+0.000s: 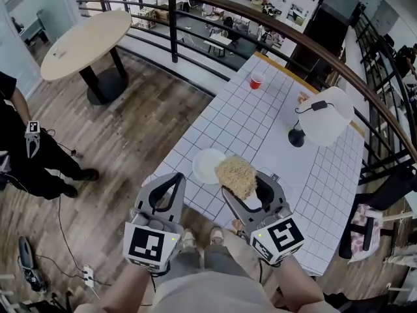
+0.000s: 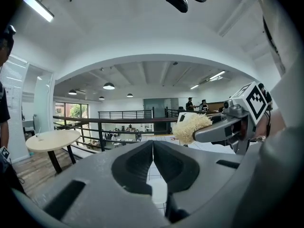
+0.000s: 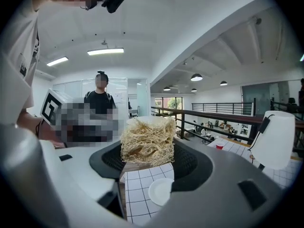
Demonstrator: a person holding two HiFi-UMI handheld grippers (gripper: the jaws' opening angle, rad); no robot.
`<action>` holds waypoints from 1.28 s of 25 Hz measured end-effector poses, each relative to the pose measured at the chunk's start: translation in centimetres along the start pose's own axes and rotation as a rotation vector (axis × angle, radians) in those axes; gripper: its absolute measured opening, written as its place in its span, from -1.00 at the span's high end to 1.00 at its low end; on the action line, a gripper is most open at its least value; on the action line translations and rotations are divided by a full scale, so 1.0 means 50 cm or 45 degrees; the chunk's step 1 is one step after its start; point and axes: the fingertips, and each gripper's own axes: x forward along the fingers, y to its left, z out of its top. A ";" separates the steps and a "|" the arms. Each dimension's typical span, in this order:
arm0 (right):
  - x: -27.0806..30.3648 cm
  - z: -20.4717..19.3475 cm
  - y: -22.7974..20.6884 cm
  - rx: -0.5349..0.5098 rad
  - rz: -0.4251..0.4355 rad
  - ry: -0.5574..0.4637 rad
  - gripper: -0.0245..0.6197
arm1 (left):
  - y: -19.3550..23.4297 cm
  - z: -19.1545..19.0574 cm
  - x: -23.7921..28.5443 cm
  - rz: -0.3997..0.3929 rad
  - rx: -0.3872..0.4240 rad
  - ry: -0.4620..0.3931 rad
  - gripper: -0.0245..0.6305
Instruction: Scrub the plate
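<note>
Plate (image 1: pixel 208 165) lies bare on the tiled table (image 1: pixel 260 122); right gripper (image 1: pixel 241 182) clamps a scrubber (image 1: pixel 236 175) (raised above it), left gripper (image 1: pixel 171 180) closed, empty.

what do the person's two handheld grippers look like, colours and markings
Both the left gripper and right gripper have smooth grey plastic bodies with curved jaws lined by dark textured pads. Each carries a white cube printed with black square markers at its rear. The person wears beige trousers.
</note>
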 end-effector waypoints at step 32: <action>0.346 -0.452 -0.105 0.208 0.140 0.440 0.11 | 0.016 -0.560 0.316 -0.109 -0.189 0.579 0.87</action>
